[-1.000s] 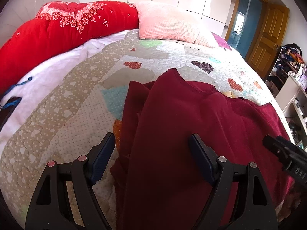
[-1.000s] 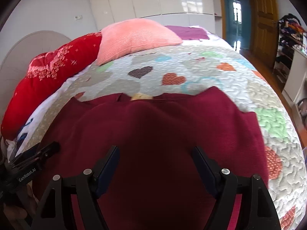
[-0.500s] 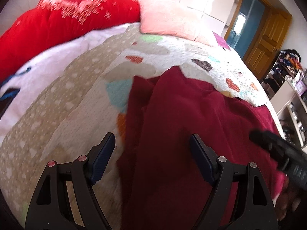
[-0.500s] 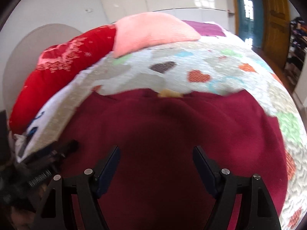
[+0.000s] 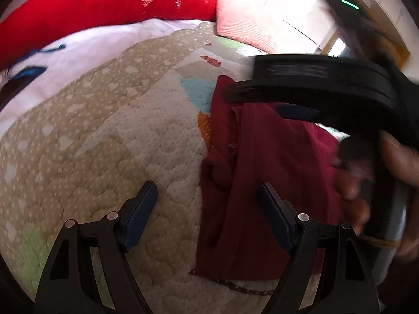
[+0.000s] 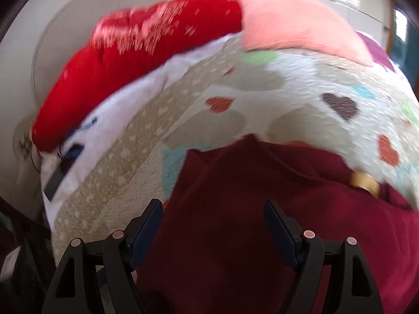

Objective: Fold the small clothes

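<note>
Maroon garment (image 6: 248,230) lies spread on the quilted bedspread (image 5: 110,141), below the red cushion (image 5: 104,7). Left gripper (image 5: 207,209) straddles its bunched edge, fingers apart, empty; right gripper (image 6: 213,230) hovers above the cloth, equally wide. Best pinch only the top layer at the hem before folding over.

Bed (image 6: 301,89) under a quilted heart-print cover. Dark red garment (image 6: 262,235) lies rumpled on the cover, near side. Head end: red cushion (image 6: 146,52) and pink pillow (image 6: 296,23) touching. White bedding (image 5: 86,49) beside the quilt.
</note>
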Demonstrator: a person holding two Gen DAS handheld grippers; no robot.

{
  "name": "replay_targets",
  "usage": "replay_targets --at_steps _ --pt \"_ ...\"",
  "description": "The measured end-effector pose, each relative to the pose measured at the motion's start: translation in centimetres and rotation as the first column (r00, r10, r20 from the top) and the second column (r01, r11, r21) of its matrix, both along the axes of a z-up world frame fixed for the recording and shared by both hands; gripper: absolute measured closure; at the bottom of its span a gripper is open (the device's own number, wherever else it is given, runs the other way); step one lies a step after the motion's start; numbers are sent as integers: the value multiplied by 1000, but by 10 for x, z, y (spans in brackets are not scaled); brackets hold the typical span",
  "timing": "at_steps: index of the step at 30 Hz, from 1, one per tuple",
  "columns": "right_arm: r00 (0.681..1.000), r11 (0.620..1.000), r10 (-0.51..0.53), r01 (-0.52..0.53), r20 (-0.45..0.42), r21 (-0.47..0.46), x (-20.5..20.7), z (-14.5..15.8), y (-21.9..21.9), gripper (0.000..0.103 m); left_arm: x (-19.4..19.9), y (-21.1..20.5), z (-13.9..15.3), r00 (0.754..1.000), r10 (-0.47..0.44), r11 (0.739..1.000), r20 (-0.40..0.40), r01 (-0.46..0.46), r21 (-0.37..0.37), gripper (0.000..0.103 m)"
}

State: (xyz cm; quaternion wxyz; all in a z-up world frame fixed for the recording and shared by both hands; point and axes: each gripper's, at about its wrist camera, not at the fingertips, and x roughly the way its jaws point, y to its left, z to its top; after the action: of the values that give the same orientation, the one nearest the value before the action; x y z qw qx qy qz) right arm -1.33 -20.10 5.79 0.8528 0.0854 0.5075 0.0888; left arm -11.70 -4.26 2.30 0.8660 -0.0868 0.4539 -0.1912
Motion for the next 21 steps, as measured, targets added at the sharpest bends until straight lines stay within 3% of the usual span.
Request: replay_targets --at_steps 5,9,12,13,14,15,17,21 --pt "994 982 66 -79 -82 -170 30 -28 35 15 7 6 -3 1000 9 999 -23 -10 -49 20" --pt "996 974 91 -94 -25 -204 25 -34 29 33 6 4 -3 1000 13 999 -8 -14 -46 17" --pt "996 988 88 -83 29 -129 12 -26 10 60 2 -5 -1 1000 1 1000 31 -1 -24 17" --pt "996 995 72 -68 52 -71 7 -21 1 70 0 -8 1 999 -34 998 39 35 -47 27" --pt "996 998 57 -56 73 -15 1 -15 -9 76 0 -11 3 997 -68 994 37 71 -80 58" --pt "995 999 42 -44 87 26 -3 -11 -14 81 -1 -15 4 991 -130 980 10 130 -149 68" --pt "991 988 -15 -5 131 155 -18 1 -36 82 -7 -25 9 987 -162 971 -14 157 -179 73" --pt "975 938 -114 43 191 344 -51 24 -77 83 -36 -53 48 963 -253 956 91 263 -128 77"
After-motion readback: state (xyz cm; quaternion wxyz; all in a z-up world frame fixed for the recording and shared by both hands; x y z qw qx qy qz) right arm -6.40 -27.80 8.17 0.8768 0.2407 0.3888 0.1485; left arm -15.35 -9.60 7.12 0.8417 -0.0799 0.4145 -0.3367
